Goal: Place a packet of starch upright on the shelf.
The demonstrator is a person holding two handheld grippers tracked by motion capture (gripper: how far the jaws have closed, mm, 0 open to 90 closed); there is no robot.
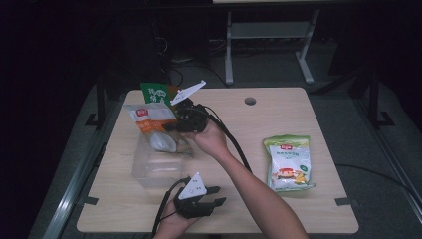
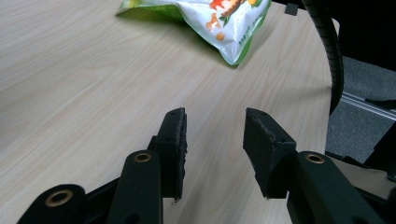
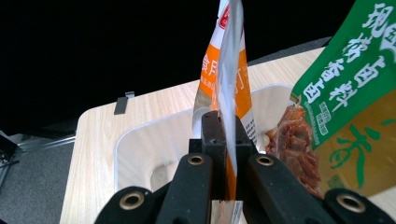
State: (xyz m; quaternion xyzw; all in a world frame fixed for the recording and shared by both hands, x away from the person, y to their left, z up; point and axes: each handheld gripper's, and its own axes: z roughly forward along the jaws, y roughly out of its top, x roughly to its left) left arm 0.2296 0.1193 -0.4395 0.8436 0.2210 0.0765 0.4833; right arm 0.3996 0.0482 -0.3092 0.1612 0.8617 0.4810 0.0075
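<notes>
Right gripper (image 3: 227,140) has its jaws clamped on the orange pouch (image 1: 152,122), hanging over the clear bin (image 1: 159,167) at the table's (image 1: 298,109) nine o'clock. Thin edge grip: it could slip, or snag the green pouch (image 1: 155,93). Left gripper (image 2: 215,140) idles half-open, empty.

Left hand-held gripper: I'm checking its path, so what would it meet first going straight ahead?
Probably the green-and-white snack bag; bare table lies between it and the open left hand-held gripper.
</notes>
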